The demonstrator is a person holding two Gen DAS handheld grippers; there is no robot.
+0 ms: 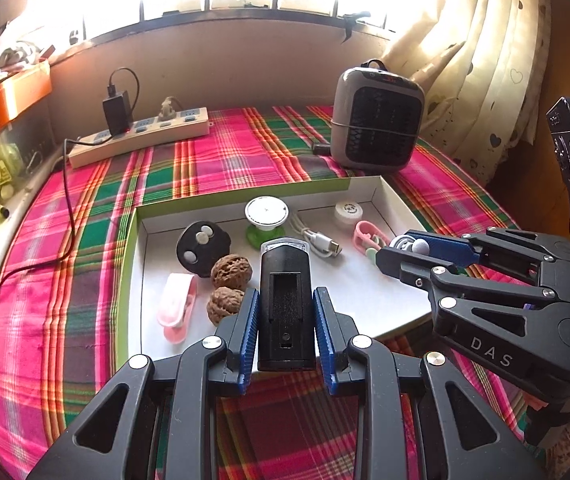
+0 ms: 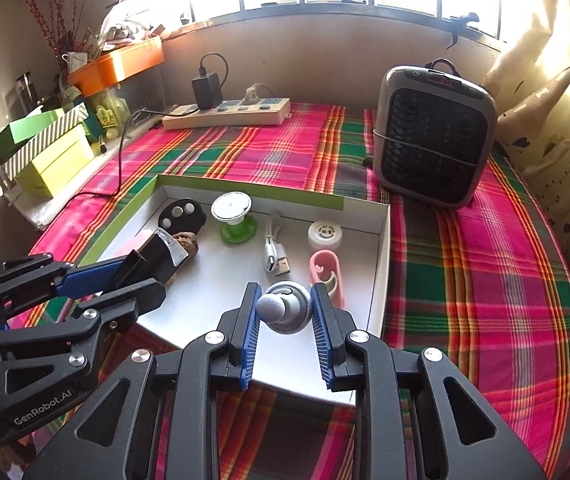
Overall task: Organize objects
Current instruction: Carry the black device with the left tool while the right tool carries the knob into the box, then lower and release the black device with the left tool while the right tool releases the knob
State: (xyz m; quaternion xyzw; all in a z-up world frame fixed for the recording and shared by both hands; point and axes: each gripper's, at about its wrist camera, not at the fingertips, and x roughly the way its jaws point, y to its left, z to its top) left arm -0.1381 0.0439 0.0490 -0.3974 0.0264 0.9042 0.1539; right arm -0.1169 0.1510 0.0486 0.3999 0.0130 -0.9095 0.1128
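Note:
A white open box (image 1: 399, 204) with a green rim lies on the plaid cloth; it also shows in the right wrist view (image 2: 381, 248). My left gripper (image 1: 287, 320) is shut on a black rectangular device (image 1: 285, 304) above the box's front edge; it shows from the side in the right wrist view (image 2: 153, 258). My right gripper (image 2: 285, 312) is shut on a small grey round gadget (image 2: 287, 308) over the box's front right part. In the box lie two walnuts (image 1: 229, 284), a black disc (image 1: 201, 246), a green-based stand (image 1: 266, 216), a white USB cable (image 1: 317, 240), a white jar (image 1: 348, 213) and pink clips (image 1: 177, 306).
A grey space heater (image 1: 377, 120) stands behind the box at the right. A power strip (image 1: 141, 134) with a black charger lies at the back left, its cable trailing over the cloth. Boxes and clutter (image 2: 49, 152) fill the left ledge. A curtain (image 1: 485, 60) hangs at the right.

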